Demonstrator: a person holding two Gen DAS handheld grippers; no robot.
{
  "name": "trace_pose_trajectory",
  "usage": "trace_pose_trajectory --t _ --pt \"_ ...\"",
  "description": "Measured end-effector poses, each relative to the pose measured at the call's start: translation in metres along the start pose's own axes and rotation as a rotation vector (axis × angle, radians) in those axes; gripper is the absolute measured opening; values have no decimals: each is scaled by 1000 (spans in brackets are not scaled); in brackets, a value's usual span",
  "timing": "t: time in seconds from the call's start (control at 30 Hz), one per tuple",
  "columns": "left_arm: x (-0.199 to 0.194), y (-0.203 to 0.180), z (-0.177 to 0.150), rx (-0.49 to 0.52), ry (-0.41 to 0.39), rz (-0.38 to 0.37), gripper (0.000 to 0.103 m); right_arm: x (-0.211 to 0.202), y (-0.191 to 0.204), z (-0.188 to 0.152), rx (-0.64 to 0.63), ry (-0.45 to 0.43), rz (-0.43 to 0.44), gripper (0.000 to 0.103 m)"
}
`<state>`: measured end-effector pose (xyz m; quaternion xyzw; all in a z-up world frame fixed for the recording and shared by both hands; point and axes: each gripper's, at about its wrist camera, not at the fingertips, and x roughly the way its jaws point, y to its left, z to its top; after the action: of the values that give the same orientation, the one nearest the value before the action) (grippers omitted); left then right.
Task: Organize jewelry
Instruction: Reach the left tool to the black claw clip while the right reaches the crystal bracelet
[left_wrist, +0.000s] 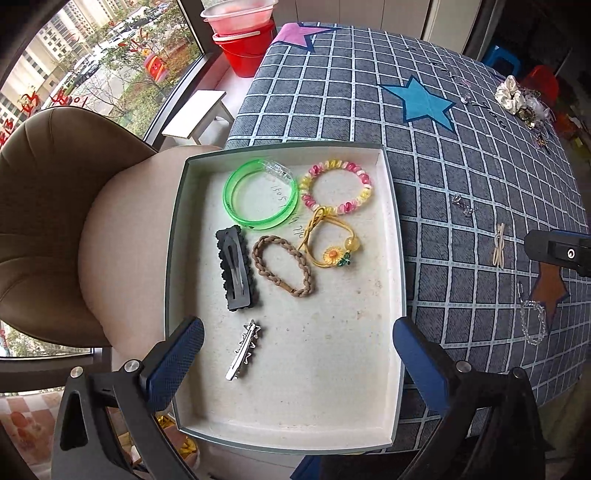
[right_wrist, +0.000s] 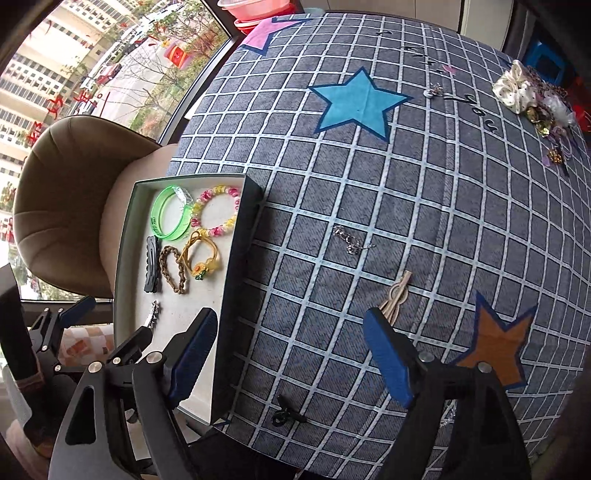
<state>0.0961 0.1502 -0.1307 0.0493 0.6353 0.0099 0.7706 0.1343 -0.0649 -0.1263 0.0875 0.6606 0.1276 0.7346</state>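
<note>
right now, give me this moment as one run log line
left hand-held gripper: open over tray | right hand-held gripper: open over tablecloth | tray: six pieces | beige clip: outside tray

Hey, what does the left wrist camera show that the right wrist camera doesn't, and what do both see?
Only the left wrist view: a clear chain bracelet on the cloth, and the whole silver hair clip.

Only the right wrist view: a small black clip on the cloth, near the open right claw.

Both: the tray, green bangle, beige hairpin, white scrunchie.
</note>
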Motion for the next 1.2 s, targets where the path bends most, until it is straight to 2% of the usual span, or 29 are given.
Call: trace_pose_trajectory --t 0.37,0.6,0.93,1.2 --pt "-7 -57 13 132 -10 -54 103 -21 -87 -30 203 -22 -47 86" --pt "-4 -85 9 209 18 -82 103 -27 -130 -53 288 -12 -70 86" --pt "3 -121 -15 330 56 -90 103 -24 -166 -87 338 38 -100 86" --pt "15 -137 -32 376 116 -122 103 -13 -173 -106 326 84 -115 86"
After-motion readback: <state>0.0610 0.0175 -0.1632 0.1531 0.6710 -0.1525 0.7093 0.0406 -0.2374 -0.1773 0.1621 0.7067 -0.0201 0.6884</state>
